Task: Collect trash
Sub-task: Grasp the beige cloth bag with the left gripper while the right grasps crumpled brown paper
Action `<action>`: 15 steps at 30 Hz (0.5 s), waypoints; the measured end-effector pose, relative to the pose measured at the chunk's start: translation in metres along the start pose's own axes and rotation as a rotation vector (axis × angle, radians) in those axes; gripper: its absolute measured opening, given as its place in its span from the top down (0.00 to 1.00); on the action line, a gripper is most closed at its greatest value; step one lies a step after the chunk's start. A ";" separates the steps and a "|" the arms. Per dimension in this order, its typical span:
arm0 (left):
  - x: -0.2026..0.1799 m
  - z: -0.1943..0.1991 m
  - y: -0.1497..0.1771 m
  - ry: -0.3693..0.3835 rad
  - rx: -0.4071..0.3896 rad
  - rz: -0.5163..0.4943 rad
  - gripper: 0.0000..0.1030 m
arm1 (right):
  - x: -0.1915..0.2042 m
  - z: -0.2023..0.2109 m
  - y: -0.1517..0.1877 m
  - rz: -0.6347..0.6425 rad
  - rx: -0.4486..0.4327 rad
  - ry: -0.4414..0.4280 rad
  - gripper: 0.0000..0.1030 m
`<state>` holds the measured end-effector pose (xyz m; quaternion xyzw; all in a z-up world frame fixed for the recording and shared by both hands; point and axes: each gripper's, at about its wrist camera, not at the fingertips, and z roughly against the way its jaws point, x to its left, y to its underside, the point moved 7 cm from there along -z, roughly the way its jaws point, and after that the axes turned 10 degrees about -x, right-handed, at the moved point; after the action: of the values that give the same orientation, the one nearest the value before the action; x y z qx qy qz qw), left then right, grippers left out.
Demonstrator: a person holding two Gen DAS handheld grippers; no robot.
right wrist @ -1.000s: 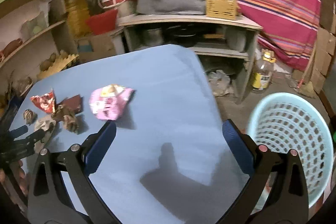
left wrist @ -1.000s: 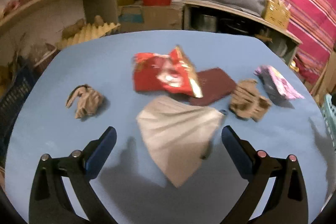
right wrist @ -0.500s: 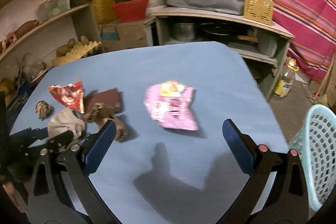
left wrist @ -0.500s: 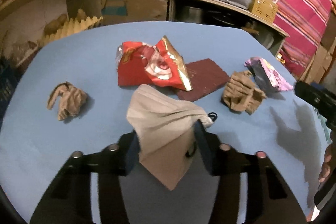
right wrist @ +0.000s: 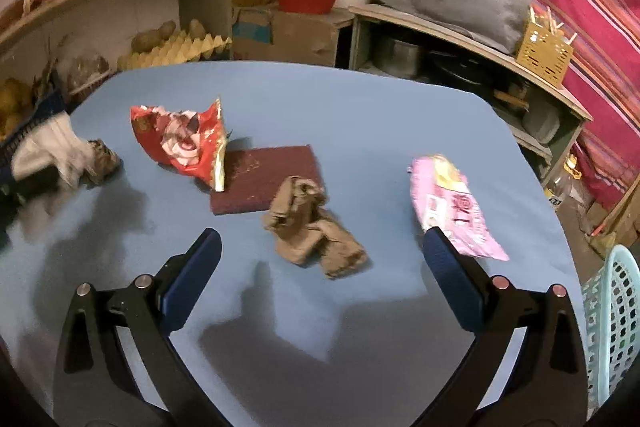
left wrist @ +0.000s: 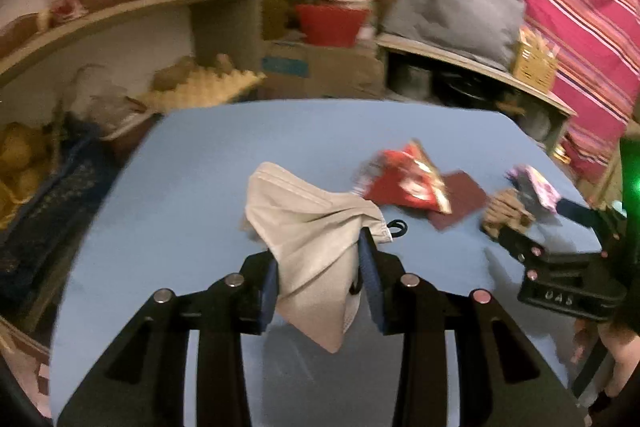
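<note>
— What could go wrong from where you are?

— My left gripper [left wrist: 320, 283] is pinching the pale face mask [left wrist: 316, 227], its jaws closing the last little bit on the cloth; the grip sits low on one bunched edge and most of the mask flops above and below the pads, so I judge a quick swing could shake it loose; its ear loop dangles on the right and might snag.

— And on the right?

— My right gripper [right wrist: 320, 275] is spread wide and holds nothing; the risk there is closing on two things at once, or pushing the crumpled brown paper [right wrist: 314, 227] along the blue tabletop [right wrist: 360, 115] instead of catching it.

— Where does the trash lie?

— Going left to right in the right wrist view: another brown scrap [right wrist: 102, 163] far left; the red snack wrapper [right wrist: 180, 143] overlapping the maroon pad [right wrist: 264, 183]; the brown paper just beyond my open jaws, roughly centred; the pink wrapper [right wrist: 452, 211] touching past the right fingertip; the turquoise basket [right wrist: 612, 331] off the tabletop's right edge.
</note>
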<state>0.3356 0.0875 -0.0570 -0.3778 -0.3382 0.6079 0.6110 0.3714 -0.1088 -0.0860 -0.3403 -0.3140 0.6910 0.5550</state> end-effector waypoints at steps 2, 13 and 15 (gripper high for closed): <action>0.011 0.000 -0.002 -0.018 -0.005 0.022 0.64 | 0.003 -0.007 0.002 0.005 0.015 0.012 0.11; 0.024 0.002 -0.004 -0.035 -0.012 0.049 0.64 | 0.002 -0.026 0.005 -0.021 0.064 -0.021 0.43; 0.021 0.002 -0.004 -0.034 -0.009 0.043 0.64 | 0.001 -0.024 0.003 -0.019 0.054 -0.029 0.44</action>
<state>0.3367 0.1083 -0.0539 -0.3774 -0.3431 0.6258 0.5901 0.3894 -0.1072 -0.1029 -0.3122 -0.3063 0.6988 0.5660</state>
